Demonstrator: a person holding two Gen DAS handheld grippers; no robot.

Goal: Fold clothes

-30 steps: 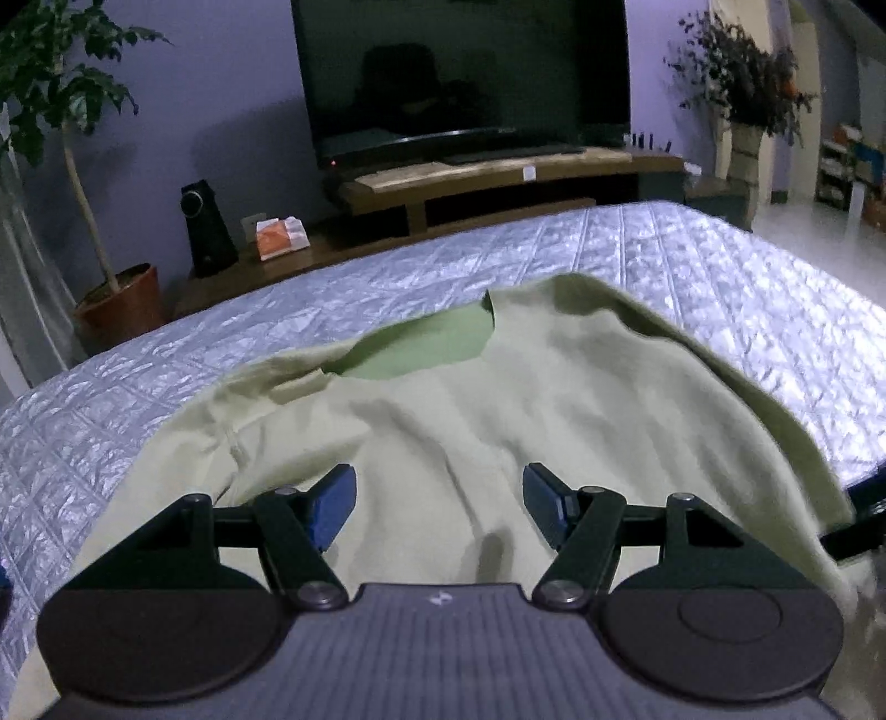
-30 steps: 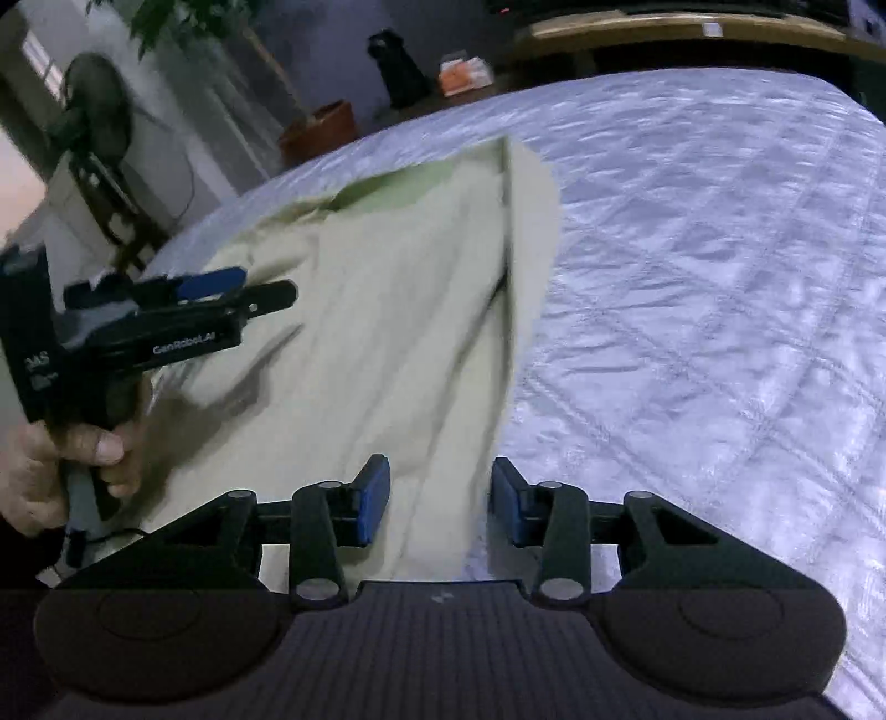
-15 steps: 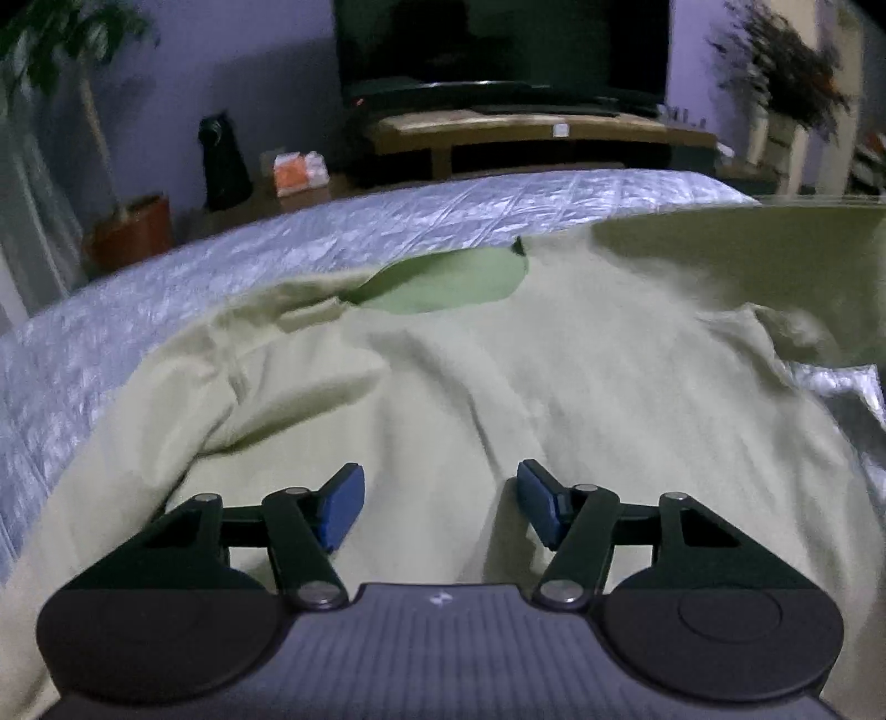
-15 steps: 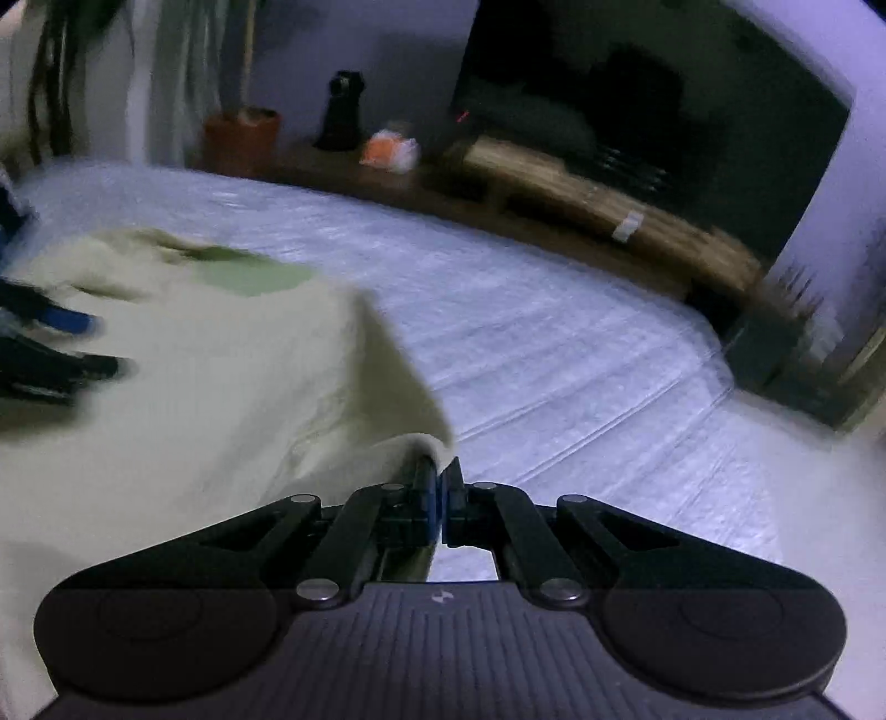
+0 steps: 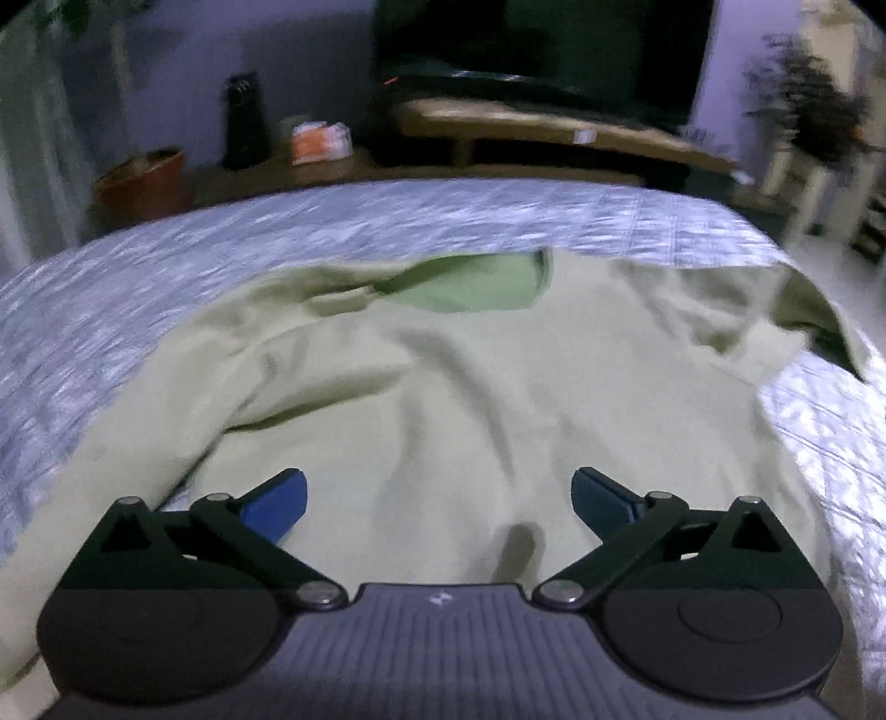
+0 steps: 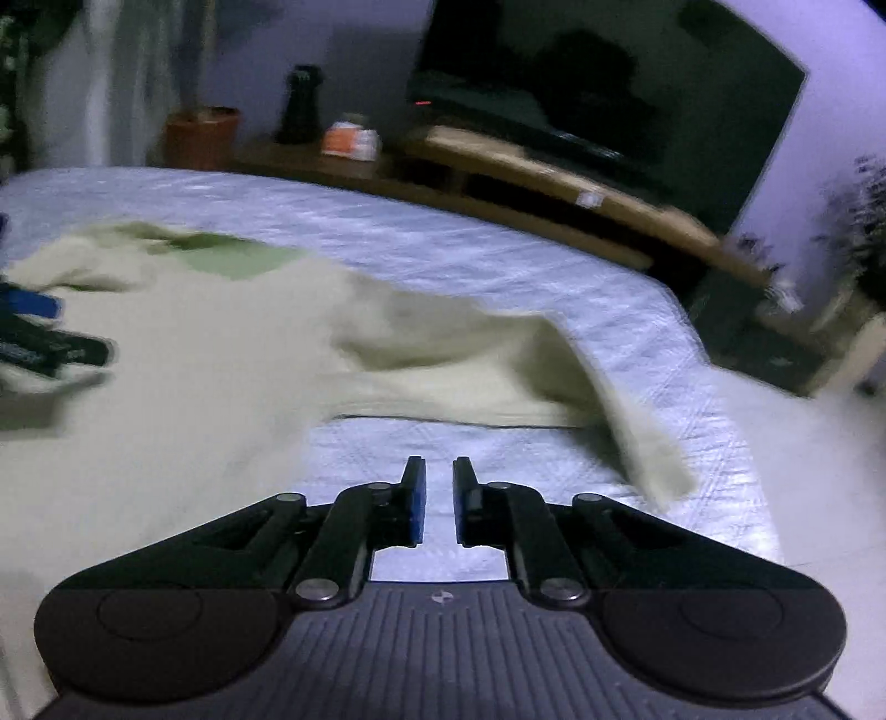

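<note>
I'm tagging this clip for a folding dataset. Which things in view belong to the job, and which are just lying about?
Part of the job:
- yellow-green shirt
- quilted bed cover it lies on
- left gripper, open over the shirt
- right gripper, a narrow gap, nothing between

Just lying about:
- television
- wooden stand
- black speaker
- orange box
- plant pot

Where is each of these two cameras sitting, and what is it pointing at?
Left wrist: rides the left gripper, looking along open fingers over the pale green shirt toward the TV.
Right wrist: rides the right gripper, fingers slightly apart and empty above the quilt; the left gripper's tip shows at its left edge.
Shared: shirt, quilt, TV.
</note>
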